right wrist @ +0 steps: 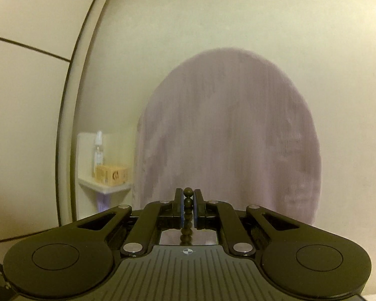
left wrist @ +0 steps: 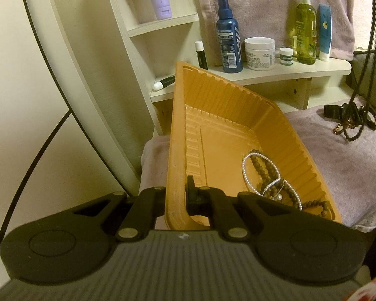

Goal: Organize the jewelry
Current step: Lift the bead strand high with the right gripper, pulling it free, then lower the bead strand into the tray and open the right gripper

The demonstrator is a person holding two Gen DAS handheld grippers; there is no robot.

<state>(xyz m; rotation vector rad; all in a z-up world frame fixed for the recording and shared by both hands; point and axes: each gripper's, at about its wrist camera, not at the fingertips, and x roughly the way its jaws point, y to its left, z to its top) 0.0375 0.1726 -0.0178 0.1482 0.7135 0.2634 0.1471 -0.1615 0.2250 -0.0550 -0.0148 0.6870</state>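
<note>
My left gripper (left wrist: 178, 195) is shut on the near left wall of an orange plastic tray (left wrist: 228, 115) and holds it tilted. A pearl strand (left wrist: 248, 173) and a brown bead necklace (left wrist: 268, 170) lie in its lower right corner. A dark beaded necklace (left wrist: 368, 50) hangs down at the right, its lower end over a pile of dark jewelry (left wrist: 351, 118) on the purple towel (left wrist: 338, 155). My right gripper (right wrist: 188, 197) is shut on a dark bead strand (right wrist: 188, 191), raised and facing a mirror.
A white shelf (left wrist: 275, 74) behind the tray holds a blue bottle (left wrist: 229, 35), a white cream jar (left wrist: 260, 52), a green spray bottle (left wrist: 305, 27) and tubes. A purple towel (right wrist: 228, 130) drapes over the round mirror. A small shelf with a box (right wrist: 111, 174) stands at the left.
</note>
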